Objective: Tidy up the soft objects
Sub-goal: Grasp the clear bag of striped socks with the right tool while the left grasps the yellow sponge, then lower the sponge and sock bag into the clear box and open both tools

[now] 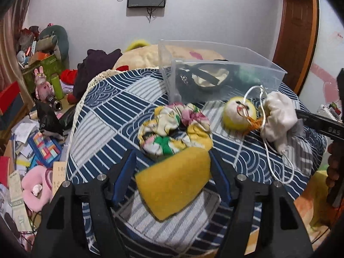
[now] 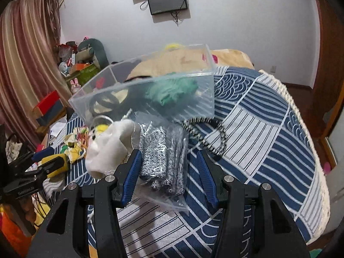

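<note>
The table [image 2: 268,116] is covered by a blue and white cloth, and the soft things are spread on it. The clear box [image 1: 225,73] is seen at 12 o'clock in the left wrist view. A few things are already inside it: something black and cream, and something green at its 3 o'clock end. So a part of the job looks done, as far as can be judged.

More is left outside. The flowery cloth [image 1: 175,132] is seen just below the box. The white bag [image 1: 277,118] with its long string is found at 3 o'clock, and the yellow ball [image 1: 238,116] is touching it on its 9 o'clock side. The grey socks in a clear wrap [image 2: 161,159] are seen in the middle of the right wrist view, beside the white bag. A black and white cord [image 2: 212,135] is lying at 1 o'clock from them.

The yellow sponge [image 1: 174,178] is seen between the fingers of the left gripper [image 1: 173,176]. The jaws are spread wide, and only the 3 o'clock finger seems to touch it, so a firm hold cannot be told. The right gripper [image 2: 169,176] is also spread wide, with the socks between its fingers but not squeezed.

The things in the box are blurred by the plastic and cannot be named. The near table edge is hidden by both grippers. The picture corners are cut off in black.
</note>
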The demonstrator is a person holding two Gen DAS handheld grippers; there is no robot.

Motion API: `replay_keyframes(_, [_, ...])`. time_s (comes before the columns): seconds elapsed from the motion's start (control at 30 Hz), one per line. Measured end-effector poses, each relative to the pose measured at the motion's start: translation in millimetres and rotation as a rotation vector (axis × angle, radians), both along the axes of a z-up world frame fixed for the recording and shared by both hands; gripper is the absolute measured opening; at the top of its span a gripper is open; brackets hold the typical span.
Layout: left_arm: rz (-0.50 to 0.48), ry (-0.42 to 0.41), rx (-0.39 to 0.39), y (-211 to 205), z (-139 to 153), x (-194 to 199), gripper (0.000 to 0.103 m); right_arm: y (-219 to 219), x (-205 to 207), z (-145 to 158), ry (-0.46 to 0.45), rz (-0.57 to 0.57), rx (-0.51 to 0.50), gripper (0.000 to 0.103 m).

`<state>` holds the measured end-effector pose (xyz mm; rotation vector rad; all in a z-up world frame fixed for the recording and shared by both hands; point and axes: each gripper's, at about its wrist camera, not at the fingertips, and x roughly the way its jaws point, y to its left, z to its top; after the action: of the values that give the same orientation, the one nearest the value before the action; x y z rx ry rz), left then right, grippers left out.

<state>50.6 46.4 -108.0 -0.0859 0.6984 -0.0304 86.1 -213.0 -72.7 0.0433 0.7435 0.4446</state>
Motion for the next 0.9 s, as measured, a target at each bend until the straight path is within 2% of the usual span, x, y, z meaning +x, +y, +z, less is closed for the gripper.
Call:
replay_keyframes(0.03, [-0.005, -0.005, 0.0, -0.8, -0.7, -2.5, 0.068, 0.4, 0.0, -1.8, 0.006, 0.003, 0.002, 0.049])
replay_keyframes(0.1, [-0.014, -0.021, 0.024, -5.2, -1.8, -7.3, 0.068, -0.3, -1.2, -3.7, 0.008, 0.002, 0.008, 0.042])
replay_keyframes(0.13, [-0.018, -0.025, 0.037, -7.5, -2.5, -9.1, 0.068, 0.0, -1.9, -3.9, 0.01, 0.008, 0.011, 0.034])
replay_keyframes(0.33, [-0.022, -0.024, 0.033, -9.5, -7.6, -11.9, 0.063, 0.2, -9.9, 1.9, -0.019, 0.004, -0.004, 0.024])
replay_keyframes(0.57, [-0.013, -0.051, 0.017, -7.8, 2.3, -16.0, 0.06, -1.8, -19.1, 16.9, -0.064, 0.004, -0.001, 0.02])
replay_keyframes(0.8, [-0.061, -0.157, 0.015, -11.4, 33.0, -17.7, 0.06, -7.1, -28.2, 40.4, -0.132, -0.002, 0.017, 0.02])
replay_keyframes(0.9, [-0.09, -0.208, 0.041, -17.8, 49.7, -9.7, 0.06, -7.7, -30.3, 51.9, -0.166, -0.009, 0.022, 0.02])
